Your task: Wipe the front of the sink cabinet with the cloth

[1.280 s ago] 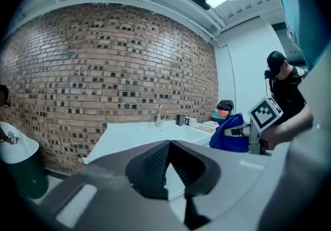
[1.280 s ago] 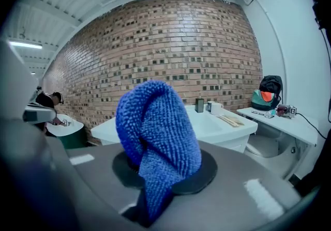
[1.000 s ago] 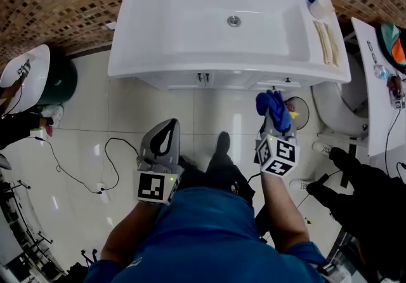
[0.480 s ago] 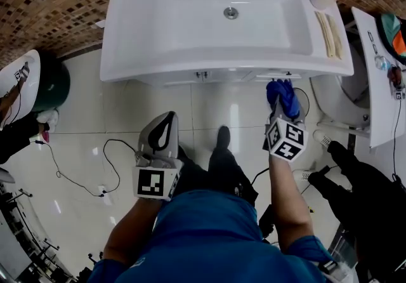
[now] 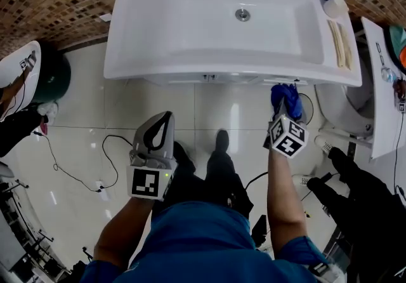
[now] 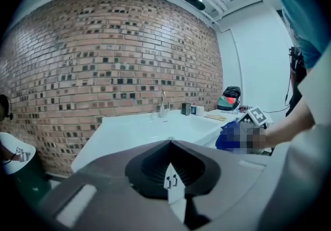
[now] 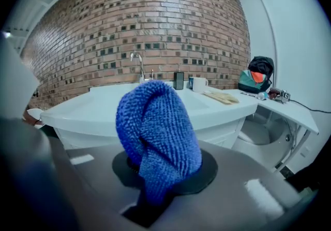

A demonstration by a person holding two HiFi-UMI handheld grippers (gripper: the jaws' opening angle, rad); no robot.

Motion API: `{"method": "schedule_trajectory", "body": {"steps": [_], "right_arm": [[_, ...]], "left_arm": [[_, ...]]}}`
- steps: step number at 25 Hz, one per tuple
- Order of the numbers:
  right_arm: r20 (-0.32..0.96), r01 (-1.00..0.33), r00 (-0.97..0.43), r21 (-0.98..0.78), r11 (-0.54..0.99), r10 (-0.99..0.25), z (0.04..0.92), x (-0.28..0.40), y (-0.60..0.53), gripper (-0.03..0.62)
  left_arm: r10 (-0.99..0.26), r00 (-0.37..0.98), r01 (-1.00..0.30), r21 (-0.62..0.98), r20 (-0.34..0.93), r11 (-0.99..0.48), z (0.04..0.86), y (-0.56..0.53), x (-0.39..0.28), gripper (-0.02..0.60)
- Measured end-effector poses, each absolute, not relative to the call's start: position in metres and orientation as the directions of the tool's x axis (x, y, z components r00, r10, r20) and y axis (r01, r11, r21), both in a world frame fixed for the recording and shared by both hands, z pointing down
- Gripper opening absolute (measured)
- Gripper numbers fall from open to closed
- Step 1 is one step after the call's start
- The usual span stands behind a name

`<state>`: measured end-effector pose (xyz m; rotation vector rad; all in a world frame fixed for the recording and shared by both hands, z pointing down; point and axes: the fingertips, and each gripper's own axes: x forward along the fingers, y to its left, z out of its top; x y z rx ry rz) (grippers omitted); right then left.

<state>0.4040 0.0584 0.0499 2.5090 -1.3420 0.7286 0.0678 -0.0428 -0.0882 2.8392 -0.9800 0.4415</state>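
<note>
Right gripper (image 7: 155, 199), fingers clamped on bunched blue cloth (image 7: 158, 131), wad proud of the tips as a wiping pad, sink cabinet front (image 7: 230, 132) near ahead, seemingly not yet touched; left gripper (image 6: 170, 186), fingers closed, empty, idle.

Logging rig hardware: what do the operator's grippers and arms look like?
The left gripper and right gripper are smooth grey shells with black inner pads, tapering to a point. Each carries a white cube with black square markers at its rear. No cables on them show. The person wears a blue short-sleeved top.
</note>
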Motion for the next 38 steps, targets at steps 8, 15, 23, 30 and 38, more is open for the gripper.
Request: {"method": "schedule_trajectory", "body": {"steps": [8, 15, 23, 30, 38], "right_arm": [[0.579, -0.822, 0.438, -0.051, -0.567, -0.688, 0.133, 0.454, 0.03, 0.072], [0.515, -0.851, 0.445, -0.012, -0.526, -0.733, 0.159, 0.466, -0.002, 0.071], [0.469, -0.866, 0.443, 0.005, -0.5, -0.764, 0.161, 0.432, -0.03, 0.071], [0.458, -0.919, 0.351, 0.004, -0.393, -0.817, 0.154, 0.328, -0.08, 0.072], [0.479, -0.968, 0.215, -0.009, -0.249, -0.851, 0.162, 0.208, -0.134, 0.074]], "left_arm": [[-0.576, 0.727, -0.637, 0.055, 0.373, -0.769, -0.037, -0.03, 0.116, 0.002], [-0.622, 0.699, -0.681, 0.061, 0.352, -0.73, 0.034, -0.054, 0.109, 0.002], [-0.699, 0.644, -0.755, 0.111, 0.31, -0.646, 0.09, -0.075, 0.067, 0.002], [-0.778, 0.526, -0.847, 0.134, 0.344, -0.514, 0.106, -0.077, -0.025, 0.002], [-0.83, 0.426, -0.904, 0.128, 0.36, -0.408, 0.107, -0.092, -0.115, 0.002]]}}
